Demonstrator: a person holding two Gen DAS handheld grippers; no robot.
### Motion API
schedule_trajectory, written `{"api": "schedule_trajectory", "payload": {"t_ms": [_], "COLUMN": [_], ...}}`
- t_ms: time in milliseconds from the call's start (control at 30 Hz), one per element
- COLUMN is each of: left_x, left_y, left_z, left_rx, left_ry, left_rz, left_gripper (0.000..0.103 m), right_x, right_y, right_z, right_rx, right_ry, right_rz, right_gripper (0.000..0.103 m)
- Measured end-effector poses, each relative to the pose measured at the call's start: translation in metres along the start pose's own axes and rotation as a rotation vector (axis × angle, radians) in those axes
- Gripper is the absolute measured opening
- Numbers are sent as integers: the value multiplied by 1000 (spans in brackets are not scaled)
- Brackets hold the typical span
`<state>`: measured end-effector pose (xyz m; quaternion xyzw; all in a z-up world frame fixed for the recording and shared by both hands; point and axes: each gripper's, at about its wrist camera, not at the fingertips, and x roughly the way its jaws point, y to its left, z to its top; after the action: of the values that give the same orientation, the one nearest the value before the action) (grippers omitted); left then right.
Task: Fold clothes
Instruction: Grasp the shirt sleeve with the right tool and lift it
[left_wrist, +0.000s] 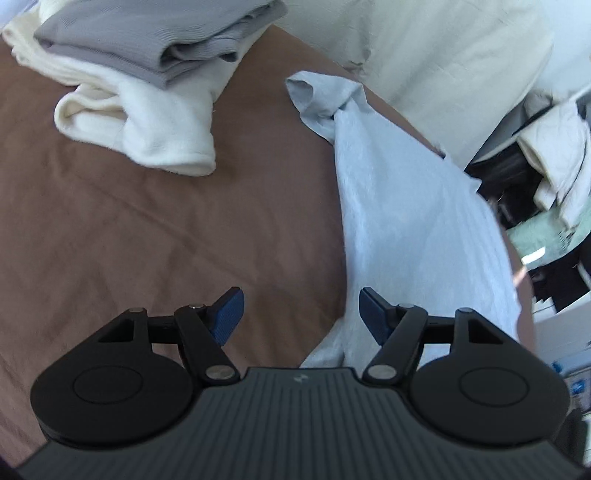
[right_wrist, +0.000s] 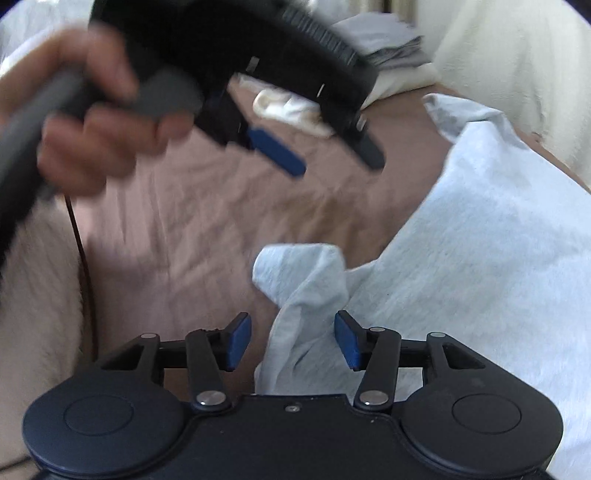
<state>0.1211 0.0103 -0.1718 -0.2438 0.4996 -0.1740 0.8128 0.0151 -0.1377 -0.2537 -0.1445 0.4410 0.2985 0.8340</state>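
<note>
**Both grippers open over pale blue garment on brown bedsheet**

Left wrist view:
- Left gripper (left_wrist: 301, 314): fingers spread wide, nothing held. Pads (left_wrist: 228, 316) ribbed, dark blue, on black linkage arms.
- Pale blue garment (left_wrist: 413, 221): soft, slightly fuzzy knit, laid as a long band from 12 to 5 o'clock of the gripper, ending in a crumpled, twisted tip at the far end. Right pad over its near edge; contact cannot be told.
- Brown bedsheet (left_wrist: 166, 229): smooth, faintly creased.
- Folded stack at 10 o'clock: cream fleece piece (left_wrist: 147, 125), thick and rolled at the edges, beneath a grey ribbed piece (left_wrist: 147, 37).

Right wrist view:
- Right gripper (right_wrist: 293, 341): fingers apart at moderate width, gripping nothing. A bunched fold of the pale blue garment lies between and just beyond the pads; main body spreads toward 2 o'clock.
- Left gripper at 11 o'clock, blurred, held by a hand (right_wrist: 96, 122) on its grey handle.
</note>
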Motion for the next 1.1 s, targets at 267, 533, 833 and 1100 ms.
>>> {"api": "schedule_trajectory", "payload": {"t_ms": [267, 533, 833, 1100], "left_x": [-6, 3, -9, 50], "left_y": [20, 3, -11, -41], "left_z": [4, -4, 2, 22], "left_rx": [-113, -12, 119, 213], "left_ry": [-25, -14, -180, -229], "left_rz": [-41, 0, 56, 22], "left_gripper": [69, 69, 68, 68], "right_x": [4, 24, -80, -104], "right_y": [-2, 4, -100, -203], "right_z": [0, 7, -25, -124], "right_rx": [3, -94, 382, 824], "right_ry": [-17, -36, -376, -309], "right_rz": [19, -120, -355, -580], "right_gripper": [56, 12, 7, 7]}}
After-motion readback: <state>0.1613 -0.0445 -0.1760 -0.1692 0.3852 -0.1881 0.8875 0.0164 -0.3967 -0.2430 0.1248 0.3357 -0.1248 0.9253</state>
